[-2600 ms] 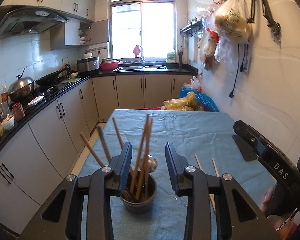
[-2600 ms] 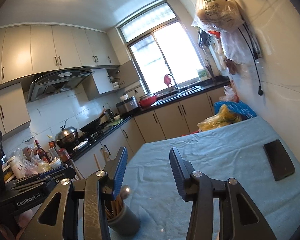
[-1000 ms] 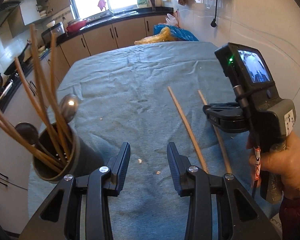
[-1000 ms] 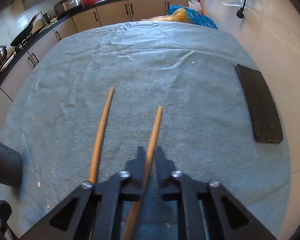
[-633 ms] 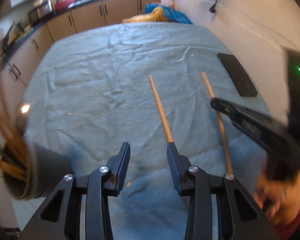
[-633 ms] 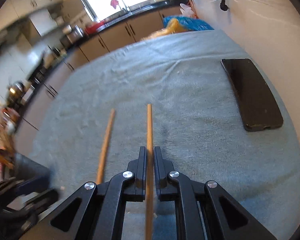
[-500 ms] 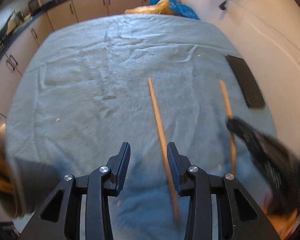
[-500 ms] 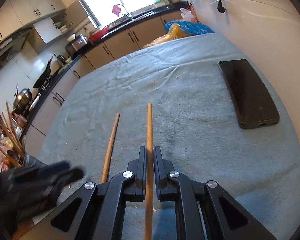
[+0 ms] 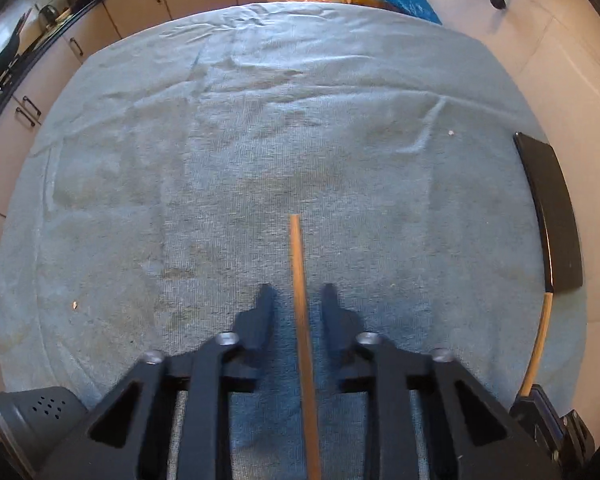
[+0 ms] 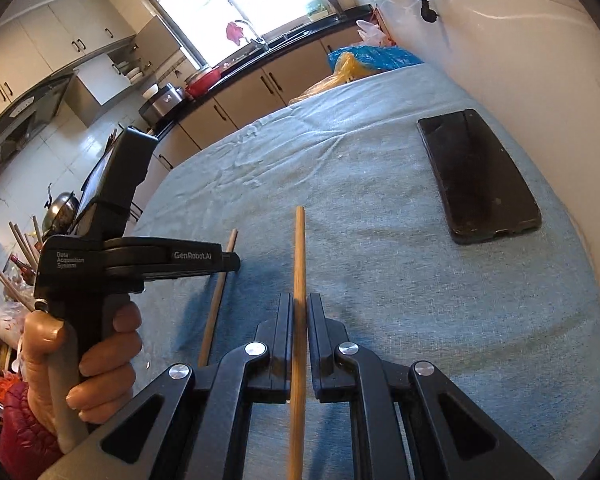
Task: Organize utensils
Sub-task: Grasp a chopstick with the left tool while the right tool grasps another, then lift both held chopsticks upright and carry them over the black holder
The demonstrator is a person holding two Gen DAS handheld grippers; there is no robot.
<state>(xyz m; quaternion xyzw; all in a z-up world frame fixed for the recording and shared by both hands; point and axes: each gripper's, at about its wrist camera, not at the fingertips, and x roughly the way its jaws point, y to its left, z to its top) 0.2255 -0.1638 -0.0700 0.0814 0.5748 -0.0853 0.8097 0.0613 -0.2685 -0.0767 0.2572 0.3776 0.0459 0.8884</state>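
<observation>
Here the left hand-held gripper point(image 9: 296, 300) points steeply down at the cloth-covered tabletop point(image 9: 300, 128), its jaws having just been closing around a chopstick point(image 9: 302, 312) that runs lengthwise between them, a narrow gap still showing on each side. The right hand-held gripper point(image 10: 299, 320) is clamped tight on a second chopstick point(image 10: 299, 264), lifted above the cloth. A phone point(image 10: 478, 176) lies well off to the right.

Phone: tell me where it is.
The phone lies flat on the blue cloth by the wall, right of the chopstick in the right gripper.
</observation>
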